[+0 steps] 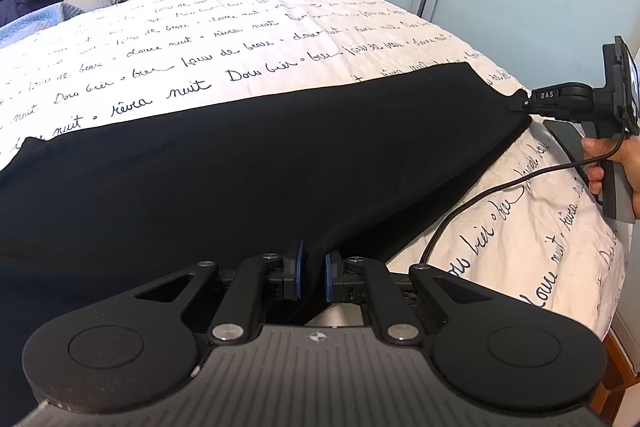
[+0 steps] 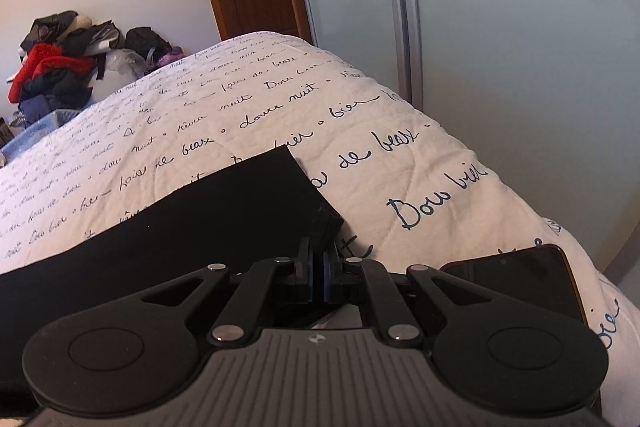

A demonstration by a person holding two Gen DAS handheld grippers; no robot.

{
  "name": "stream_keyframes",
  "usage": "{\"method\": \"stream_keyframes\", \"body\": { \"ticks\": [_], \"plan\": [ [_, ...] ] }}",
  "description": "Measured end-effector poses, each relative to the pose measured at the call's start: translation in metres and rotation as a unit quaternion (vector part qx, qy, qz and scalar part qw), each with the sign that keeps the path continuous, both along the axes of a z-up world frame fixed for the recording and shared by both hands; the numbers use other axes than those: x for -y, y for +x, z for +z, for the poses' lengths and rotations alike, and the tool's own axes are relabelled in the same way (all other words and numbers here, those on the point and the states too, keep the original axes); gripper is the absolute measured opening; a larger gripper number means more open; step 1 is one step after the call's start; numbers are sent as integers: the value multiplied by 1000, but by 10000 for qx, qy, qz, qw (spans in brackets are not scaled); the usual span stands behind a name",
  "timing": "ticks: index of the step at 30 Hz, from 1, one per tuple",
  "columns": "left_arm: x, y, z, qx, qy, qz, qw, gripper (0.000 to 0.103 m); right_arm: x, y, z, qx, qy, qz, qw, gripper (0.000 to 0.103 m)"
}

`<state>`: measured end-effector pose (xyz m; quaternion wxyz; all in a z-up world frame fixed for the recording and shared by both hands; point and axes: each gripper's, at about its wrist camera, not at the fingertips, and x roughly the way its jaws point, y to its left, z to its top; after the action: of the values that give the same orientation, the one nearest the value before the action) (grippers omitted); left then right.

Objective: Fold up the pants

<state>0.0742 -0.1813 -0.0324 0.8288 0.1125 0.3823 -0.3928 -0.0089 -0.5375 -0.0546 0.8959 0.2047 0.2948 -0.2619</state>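
Black pants [image 1: 248, 163] lie spread flat across the bed [image 1: 224, 39], stretched between the two grippers. Left gripper [image 1: 313, 273]: jaws nearly closed, pinching a gathered ridge of the near edge between the blue pads [image 1: 297, 269]. Right gripper [image 1: 520, 103]: jaws closed tight on the far corner of the cloth, a hand [image 1: 616, 163] on its handle.

Risks, judged from here:
- The right pinch takes only the tip of the corner; it looks thin, so a pull could strip it out and the fold would collapse.
- Left holds a bunched ridge, maybe only one layer; lifting could separate the layers and skew the fold.
- A cable [image 1: 500, 195] trails over the bed beside the pants and could snag or drag the fabric.
- A phone [image 2: 520, 283] just right of the right jaws could get knocked off the edge.
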Motion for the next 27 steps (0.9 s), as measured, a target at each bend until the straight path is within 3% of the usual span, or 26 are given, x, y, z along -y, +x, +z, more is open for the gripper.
{"method": "stream_keyframes", "body": {
  "ticks": [10, 12, 14, 16, 18, 20, 22, 25, 27],
  "plan": [
    [0, -1, 0, -21, 66, -220, 9997, 18, 5, 2, -4, -135, 95, 80, 9998, 6],
    [-3, 0, 3, -162, -16, -270, 9995, 32, 4, 2, 0, -197, 52, 78, 9998, 9],
    [-8, 0, 8, -259, -130, -333, 9990, 45, 1, 0, 5, -264, -100, -71, 9996, 22],
    [-13, -1, 16, -245, -254, -369, 9987, 50, -4, -5, 12, -325, -456, -395, 9977, 30],
    [-18, 0, 24, -208, -404, -336, 9984, 51, -13, -14, 22, -126, -786, -544, 9953, 30],
    [-19, 6, 30, -196, -552, -121, 9982, 51, -26, -18, 32, 214, -837, -267, 9959, 30],
    [-15, 12, 27, -141, -489, 118, 9986, 51, -41, -9, 34, 334, -556, 383, 9972, 30],
    [-3, 19, 13, -38, -134, 409, 9991, 49, -55, 10, 24, 230, -32, 1065, 9940, 30],
    [4, 18, 2, -66, 80, 378, 9992, 48, -60, 21, 13, -59, -36, 1212, 9926, 30]
  ]
}}
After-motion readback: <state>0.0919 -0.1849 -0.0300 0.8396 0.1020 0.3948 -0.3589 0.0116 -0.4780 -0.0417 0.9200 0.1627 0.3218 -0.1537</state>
